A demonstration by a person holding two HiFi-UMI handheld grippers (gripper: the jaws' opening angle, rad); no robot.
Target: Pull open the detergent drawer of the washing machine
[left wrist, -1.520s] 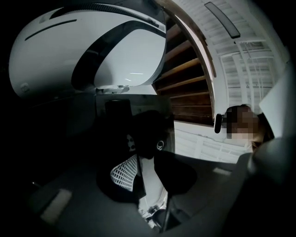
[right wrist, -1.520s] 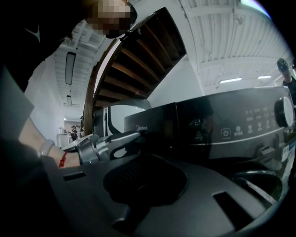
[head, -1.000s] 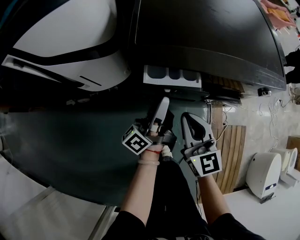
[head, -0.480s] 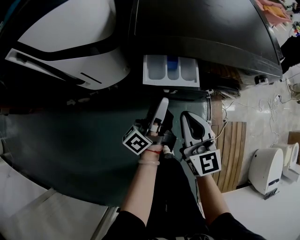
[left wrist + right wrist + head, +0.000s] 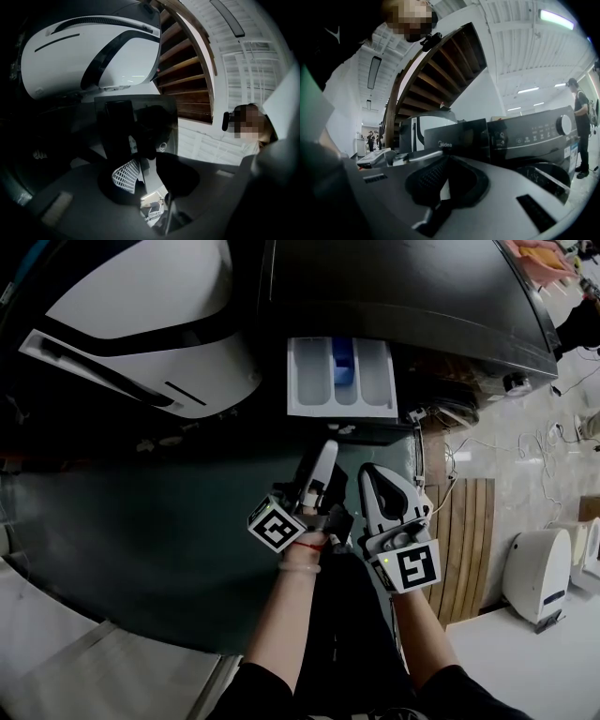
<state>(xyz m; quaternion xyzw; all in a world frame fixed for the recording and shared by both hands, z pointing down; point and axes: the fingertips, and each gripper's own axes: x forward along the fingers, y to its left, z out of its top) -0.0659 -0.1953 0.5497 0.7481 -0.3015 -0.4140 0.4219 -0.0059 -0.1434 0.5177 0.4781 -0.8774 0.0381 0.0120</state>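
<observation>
1. You're in the pulling step. The detergent drawer (image 5: 342, 404) stands well out of the washing machine (image 5: 412, 296), just ahead of your grippers, with its white compartments (image 5: 309, 379) and blue insert (image 5: 344, 362) open to the head view.
2. Your left gripper (image 5: 324, 452) reaches up to the drawer's dark front panel (image 5: 136, 117). Its jaws are drawn narrow and, by my reading, pinch the panel's lower edge.
3. Your right gripper (image 5: 373, 478) hangs just beside it, jaws nearly together with nothing between them.
4. Next, judge whether the drawer is at its stop. If not, draw it straight toward you and level, without twisting the panel.
5. Only the head view shows how far out the drawer is. The left gripper view shows the pads against the panel from below. The right gripper view alone shows the machine's control knob (image 5: 564, 124) and a bystander (image 5: 581, 126).
</observation>
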